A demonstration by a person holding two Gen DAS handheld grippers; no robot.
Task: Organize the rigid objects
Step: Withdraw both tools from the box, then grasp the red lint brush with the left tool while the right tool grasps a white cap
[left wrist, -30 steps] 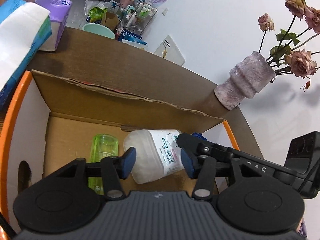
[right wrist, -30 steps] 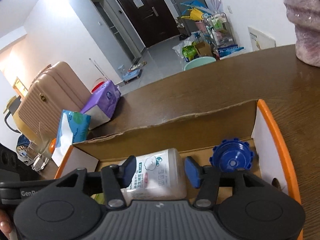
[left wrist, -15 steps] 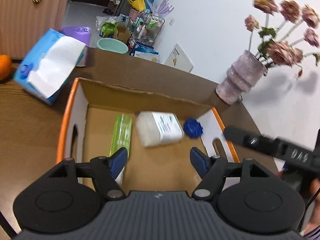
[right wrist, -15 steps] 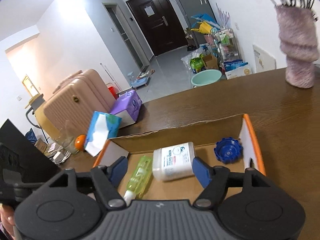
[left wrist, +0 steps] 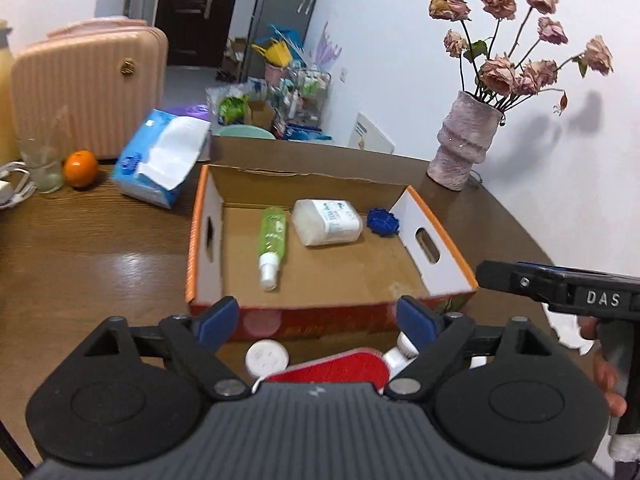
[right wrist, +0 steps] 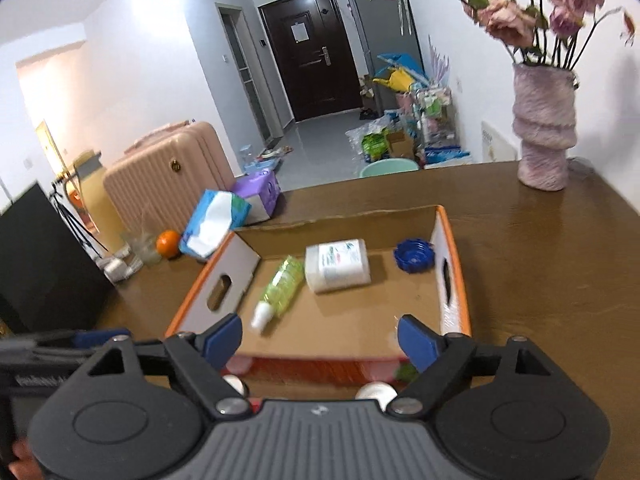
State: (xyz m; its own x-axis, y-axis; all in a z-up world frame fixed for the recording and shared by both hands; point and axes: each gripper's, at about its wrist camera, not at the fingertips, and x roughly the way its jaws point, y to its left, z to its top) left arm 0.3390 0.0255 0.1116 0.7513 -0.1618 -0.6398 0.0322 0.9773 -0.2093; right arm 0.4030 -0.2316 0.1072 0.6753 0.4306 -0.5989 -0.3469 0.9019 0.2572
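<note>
**Left wrist view: grippers hovering between picks**

Both grippers, left (left wrist: 318, 318) and right (right wrist: 320, 336), are hanging spread and empty before the box (left wrist: 192, 256), which is holding 3 items. Next pick probably calls for lowering onto the red item (left wrist: 340, 366) just outside it.

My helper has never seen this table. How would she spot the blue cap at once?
Find the open cardboard box with orange edges on the brown table. Inside, three things lie along its far wall. The blue cap is the rightmost, small, round, ridged and dark blue, beside the white bottle.
</note>
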